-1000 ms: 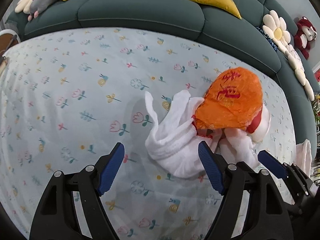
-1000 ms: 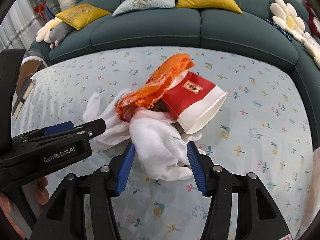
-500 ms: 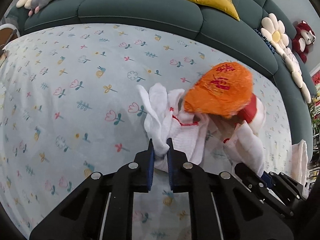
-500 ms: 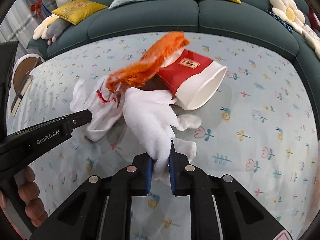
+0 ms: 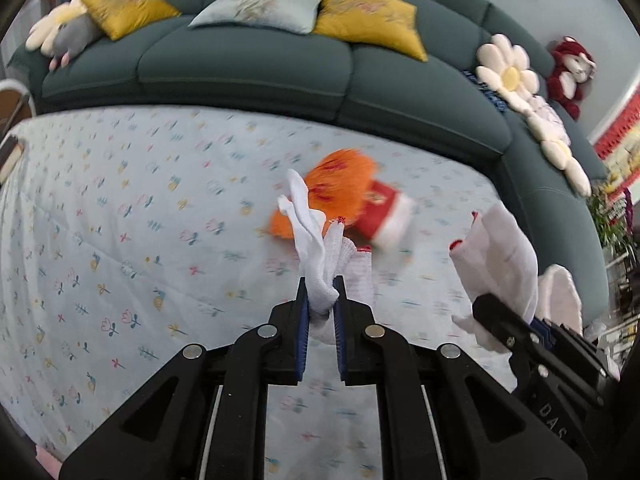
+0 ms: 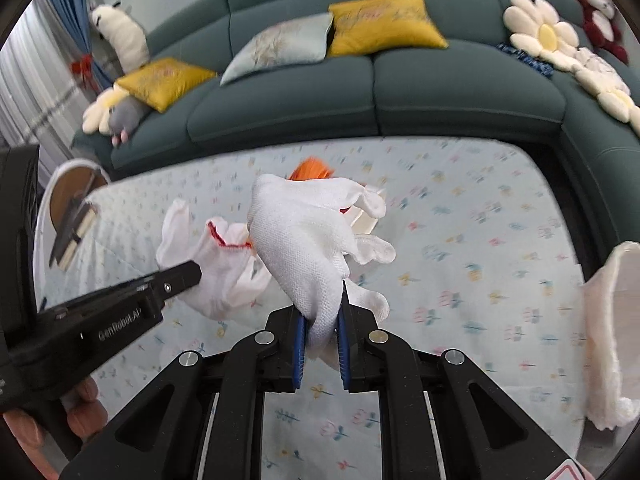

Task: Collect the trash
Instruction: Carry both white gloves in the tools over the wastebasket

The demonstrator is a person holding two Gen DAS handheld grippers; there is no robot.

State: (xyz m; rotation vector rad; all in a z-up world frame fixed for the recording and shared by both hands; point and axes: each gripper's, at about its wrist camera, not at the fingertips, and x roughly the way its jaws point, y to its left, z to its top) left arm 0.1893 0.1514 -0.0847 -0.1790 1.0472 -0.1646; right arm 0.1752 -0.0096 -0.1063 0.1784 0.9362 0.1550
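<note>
Nearest, bottom centre of the left wrist view: left gripper (image 5: pixel 320 304), fingers closed almost fully on a white knit glove (image 5: pixel 310 236), red-trimmed at the cuff, which stands up from the pads clear of the surface.

Bottom centre of the right wrist view: right gripper (image 6: pixel 322 312), fingers likewise pinched nearly together on a second white knit glove (image 6: pixel 304 236), bunched and lifted.

Middle ground: floral-print tabletop (image 5: pixel 120 208), pale blue cloth. On it, just beyond the raised gloves at centre frame, an orange plastic bag (image 5: pixel 340 192) crumpled against a red paper cup (image 5: pixel 384 216) lying on its side. Both blurred.

Far: dark green sofa (image 5: pixel 248 64) across the upper frame, with yellow cushions (image 5: pixel 368 16) and plush toys.

Step in hand, as judged: both gloves gripped and being carried off the tabletop. No bin or trash bag appears in either view. The next move calls for taking both gloves to a container without slackening the grip, then returning for the bag and cup.
</note>
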